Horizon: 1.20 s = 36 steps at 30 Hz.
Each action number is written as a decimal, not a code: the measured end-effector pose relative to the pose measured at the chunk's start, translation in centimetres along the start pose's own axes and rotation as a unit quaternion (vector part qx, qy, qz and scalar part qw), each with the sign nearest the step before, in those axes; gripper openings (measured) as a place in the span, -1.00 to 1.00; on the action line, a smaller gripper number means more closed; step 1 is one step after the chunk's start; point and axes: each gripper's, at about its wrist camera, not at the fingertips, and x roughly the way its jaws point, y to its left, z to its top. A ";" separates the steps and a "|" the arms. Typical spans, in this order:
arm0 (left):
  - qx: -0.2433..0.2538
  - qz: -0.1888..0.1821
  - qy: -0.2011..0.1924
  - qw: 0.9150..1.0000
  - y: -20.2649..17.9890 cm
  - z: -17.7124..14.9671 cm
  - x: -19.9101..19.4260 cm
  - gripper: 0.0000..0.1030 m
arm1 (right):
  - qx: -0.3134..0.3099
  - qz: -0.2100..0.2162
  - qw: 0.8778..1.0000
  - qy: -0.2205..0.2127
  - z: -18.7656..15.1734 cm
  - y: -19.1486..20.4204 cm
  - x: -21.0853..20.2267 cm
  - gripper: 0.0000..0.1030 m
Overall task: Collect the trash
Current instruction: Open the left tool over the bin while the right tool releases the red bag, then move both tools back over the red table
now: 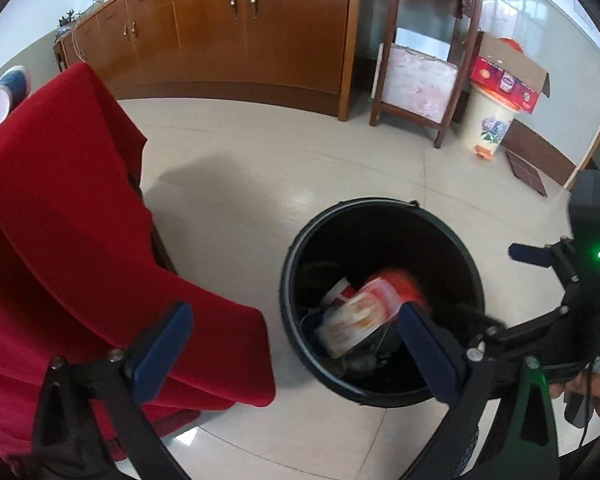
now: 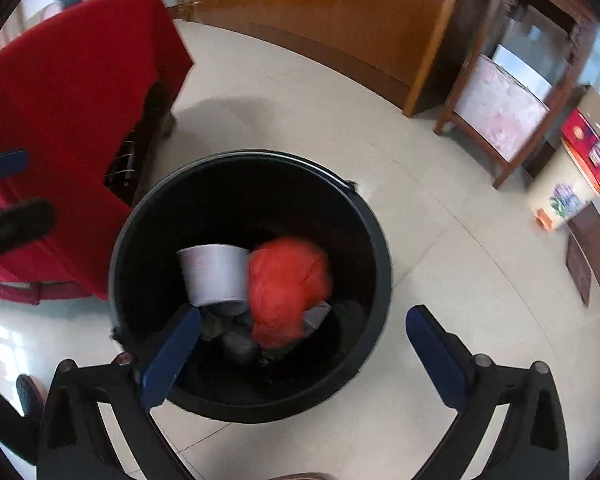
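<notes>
Directly below the right gripper (image 2: 302, 344) the black bin (image 2: 376, 248) is sitting on the tiled floor (image 2: 460, 280), and that is the relation the coming move is turning on: the bin's mouth is lying straight ahead of and between its jaws, while the left gripper (image 1: 296, 344) is hanging off to the bin's side, one finger over the rim and the other over the red cloth (image 1: 60, 200). The right gripper is therefore looking the nearer of the two. Both pairs of jaws are standing wide apart and holding nothing.

Inside the bin, the trash is lying in a loose heap. An orange crumpled bag (image 2: 286, 288) is showing blurred in the right wrist view, so it may be falling or settling; I cannot tell which. Just beside it a pale cup (image 2: 214, 274) is lying tilted, its open end toward the bottom of the bin. From the left wrist view, a printed white and orange wrapper (image 1: 360, 316) is resting across the heap, its long axis running diagonally.

With both grippers empty, the drop is looking done, and more trash would probably be sought elsewhere.
</notes>
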 end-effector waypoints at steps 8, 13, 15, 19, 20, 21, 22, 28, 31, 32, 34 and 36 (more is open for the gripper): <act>-0.001 0.008 -0.005 1.000 0.1 -0.3 -0.7 0.99 | -0.006 -0.009 1.000 -0.005 -0.3 0.1 -0.8 1.00; -0.005 0.008 -0.009 1.000 0.3 -0.3 -1.5 0.99 | 0.010 -0.003 1.000 -0.013 -0.1 0.2 -1.5 1.00; -0.004 0.008 -0.011 1.000 0.2 -0.3 -1.8 0.99 | 0.017 0.001 1.000 -0.017 -0.2 0.2 -2.0 1.00; -0.005 0.008 -0.015 1.000 0.2 -0.7 -2.8 0.99 | 0.026 -0.002 0.999 -0.029 -0.1 0.2 -3.4 1.00; -0.005 0.009 -0.016 1.000 0.2 -0.7 -3.0 0.99 | 0.029 -0.004 0.999 -0.031 -0.1 0.2 -3.9 1.00; -0.005 0.008 -0.017 1.000 0.2 -0.7 -3.1 0.99 | 0.030 -0.006 0.999 -0.033 -0.1 0.2 -4.2 1.00; -0.005 0.008 -0.018 1.000 0.2 -0.8 -3.3 0.99 | 0.030 -0.007 0.999 -0.035 -0.1 0.2 -4.5 1.00; -0.007 0.009 -0.028 1.000 0.5 -1.2 -5.0 0.99 | 0.047 -0.016 0.998 -0.047 -0.8 0.0 -6.7 1.00; -0.009 0.011 -0.033 0.999 0.8 -1.5 -6.0 0.99 | 0.051 -0.018 0.997 -0.056 -1.1 0.4 -8.0 1.00; -0.010 0.011 -0.035 0.999 0.9 -1.6 -6.2 0.99 | 0.051 -0.018 0.997 -0.059 -1.1 0.6 -8.3 1.00; -0.013 0.012 -0.037 0.999 1.2 -1.7 -6.7 0.99 | 0.050 -0.019 0.996 -0.066 -1.3 1.2 -9.1 1.00; -0.015 0.013 -0.040 0.999 1.3 -1.7 -7.2 0.99 | 0.049 -0.019 0.996 -0.070 -1.4 1.6 -9.7 1.00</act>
